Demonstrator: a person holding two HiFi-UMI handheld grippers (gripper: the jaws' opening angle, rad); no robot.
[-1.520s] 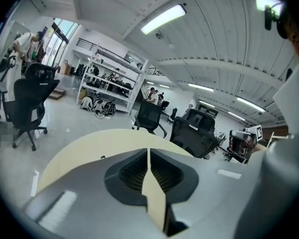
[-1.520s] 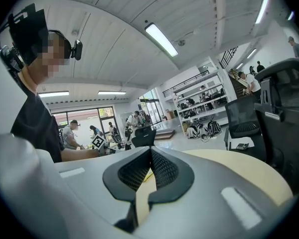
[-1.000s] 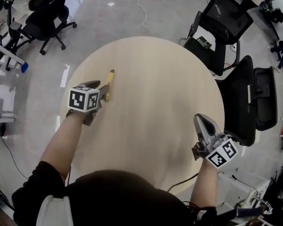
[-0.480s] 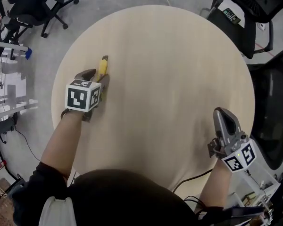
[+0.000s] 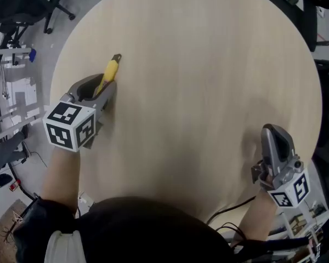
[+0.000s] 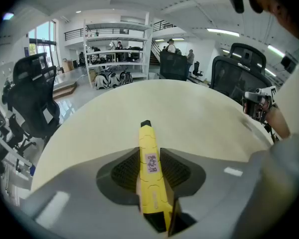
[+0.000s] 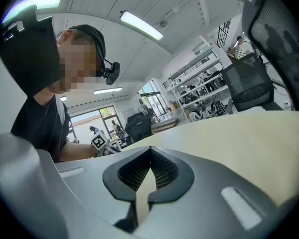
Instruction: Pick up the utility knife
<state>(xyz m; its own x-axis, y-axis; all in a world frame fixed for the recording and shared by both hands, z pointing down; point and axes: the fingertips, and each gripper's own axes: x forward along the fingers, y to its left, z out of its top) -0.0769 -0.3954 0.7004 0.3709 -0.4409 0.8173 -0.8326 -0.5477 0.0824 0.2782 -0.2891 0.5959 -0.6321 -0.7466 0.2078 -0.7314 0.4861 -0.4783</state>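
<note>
Pale round counter (image 5: 208, 64), one yellow utility knife (image 5: 109, 72) near its left edge; left gripper (image 5: 101, 84), earlier behind it, just closed around it. Right gripper (image 5: 274, 133) pinched together, empty.

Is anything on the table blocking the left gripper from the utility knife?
Nothing visible. The left gripper has just been closing its jaws on the yellow utility knife, which lies between them on the table, pads against both sides.

One utility knife (image 5: 109, 70), one table (image 5: 197, 64), two grippers (image 5: 101, 87) (image 5: 275, 133).
</note>
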